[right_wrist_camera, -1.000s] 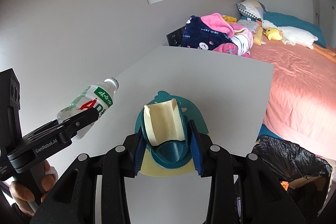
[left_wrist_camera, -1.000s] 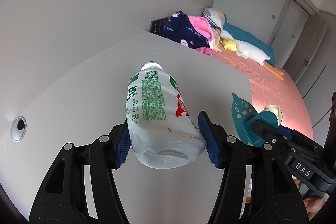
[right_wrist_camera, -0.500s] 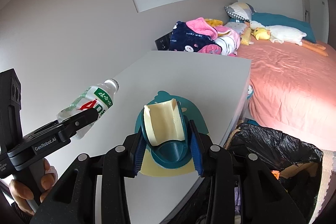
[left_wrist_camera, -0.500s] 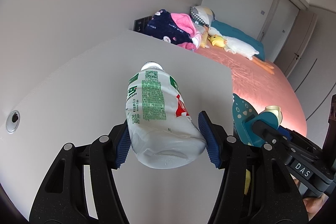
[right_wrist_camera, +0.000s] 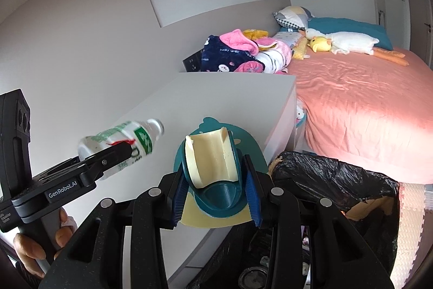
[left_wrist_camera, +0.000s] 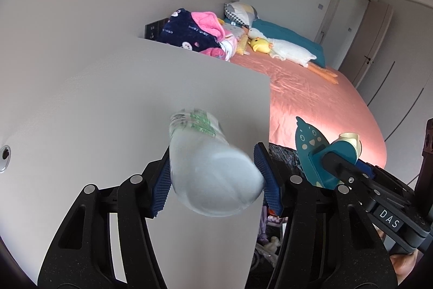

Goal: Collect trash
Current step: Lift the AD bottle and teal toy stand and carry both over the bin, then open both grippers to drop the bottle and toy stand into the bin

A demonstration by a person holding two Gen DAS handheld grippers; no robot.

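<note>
Each fisheye camera sat just behind its own jaws, tilted downward and facing across the white tabletop [left_wrist_camera: 135, 104] toward the pink bed [right_wrist_camera: 360, 104]. The left view looked from the left, the right from nearer the bed. Both shared tabletop, bed and each other's gripper.
</note>
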